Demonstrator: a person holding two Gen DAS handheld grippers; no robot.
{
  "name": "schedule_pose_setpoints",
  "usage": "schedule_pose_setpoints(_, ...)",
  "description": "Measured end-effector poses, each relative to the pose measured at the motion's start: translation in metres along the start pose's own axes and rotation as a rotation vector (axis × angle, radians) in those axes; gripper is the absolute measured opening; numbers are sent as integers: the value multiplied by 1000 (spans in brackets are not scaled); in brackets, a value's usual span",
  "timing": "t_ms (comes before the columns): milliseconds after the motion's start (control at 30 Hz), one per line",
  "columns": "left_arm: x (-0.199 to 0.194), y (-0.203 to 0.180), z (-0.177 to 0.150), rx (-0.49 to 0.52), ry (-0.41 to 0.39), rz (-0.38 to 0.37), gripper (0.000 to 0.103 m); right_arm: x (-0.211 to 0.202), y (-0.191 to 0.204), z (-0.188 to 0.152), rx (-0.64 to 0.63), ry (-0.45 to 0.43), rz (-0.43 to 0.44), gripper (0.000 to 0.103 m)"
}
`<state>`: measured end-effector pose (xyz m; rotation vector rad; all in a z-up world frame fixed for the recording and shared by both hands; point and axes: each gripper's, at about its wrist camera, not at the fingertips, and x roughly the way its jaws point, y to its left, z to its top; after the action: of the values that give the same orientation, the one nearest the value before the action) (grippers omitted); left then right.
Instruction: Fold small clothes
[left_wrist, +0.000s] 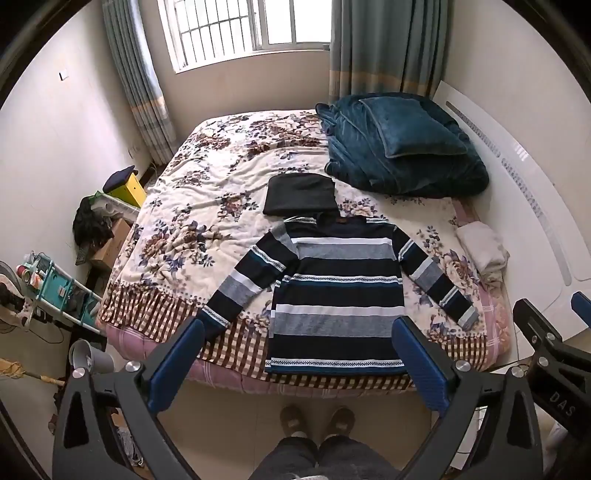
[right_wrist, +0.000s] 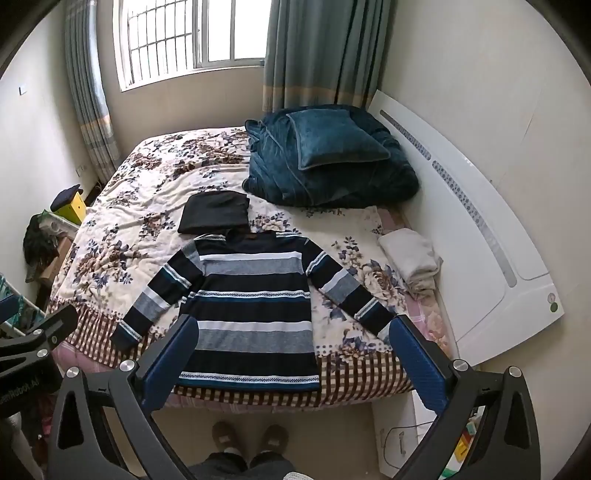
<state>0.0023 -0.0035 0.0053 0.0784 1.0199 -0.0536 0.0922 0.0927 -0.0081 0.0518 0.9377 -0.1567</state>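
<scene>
A navy, grey and white striped sweater (left_wrist: 338, 295) lies flat on the bed, sleeves spread out, hem at the near edge; it also shows in the right wrist view (right_wrist: 255, 314). A folded black garment (left_wrist: 300, 194) lies just beyond its collar, also in the right wrist view (right_wrist: 216, 213). My left gripper (left_wrist: 299, 332) is open and empty, held above the near bed edge over the sweater's hem. My right gripper (right_wrist: 293, 330) is open and empty, likewise above the hem. Neither touches the cloth.
A floral blanket covers the bed (left_wrist: 207, 206). A teal quilt with a pillow (left_wrist: 399, 147) is piled at the far right. A folded pale cloth (right_wrist: 412, 258) lies by the white headboard (right_wrist: 480, 240). Cluttered shelves and boxes (left_wrist: 92, 229) stand left. My slippered feet (left_wrist: 317, 421) stand by the bed.
</scene>
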Motion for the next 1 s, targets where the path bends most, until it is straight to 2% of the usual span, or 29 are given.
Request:
schedule_pose_setpoints(533,-3,2,-1,1,-13,-3,103,-12,3,6,-1,-15,-2,103)
schedule_pose_setpoints(567,-3,3,-1,0,-17,-2,103,-23,3,10,-4,-18,-1,103)
schedule_pose_setpoints(1000,-21,10,14,-7,-22,-11,103,-30,5,12,-9,-28,-5,103)
